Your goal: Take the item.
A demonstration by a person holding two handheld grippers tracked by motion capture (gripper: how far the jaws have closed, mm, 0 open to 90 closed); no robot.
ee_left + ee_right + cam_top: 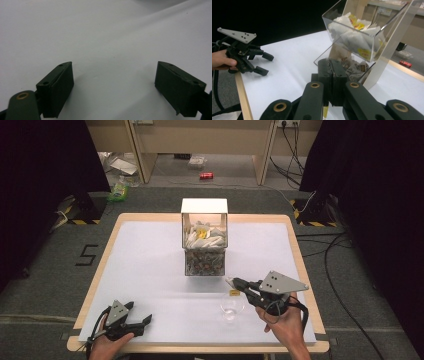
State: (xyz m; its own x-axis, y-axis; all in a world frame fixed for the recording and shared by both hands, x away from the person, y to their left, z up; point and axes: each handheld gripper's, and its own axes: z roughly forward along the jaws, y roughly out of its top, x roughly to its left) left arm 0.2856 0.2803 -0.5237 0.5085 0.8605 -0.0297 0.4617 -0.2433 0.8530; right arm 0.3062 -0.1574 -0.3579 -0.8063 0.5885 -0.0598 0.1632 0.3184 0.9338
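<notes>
My right gripper [233,282] hovers just above and behind a clear glass cup [232,307] at the table's right front. Its jaws are shut, with a white sliver of a tea bag [229,280] at the tips and a yellow tag [234,293] dangling below. In the right gripper view the right gripper [331,62] shows its jaws pressed together, and the yellow tag [325,110] peeks out beneath them. My left gripper [140,316] rests at the front left corner, open and holding nothing. The left gripper [115,87] has bare white sheet between its jaws.
A clear acrylic dispenser [204,237] with a white top stands at the table's middle back, holding tea bags [352,37] in its upper bin and more in the lower one. A white sheet [150,270] covers the wooden table. Cables lie on the floor to the right.
</notes>
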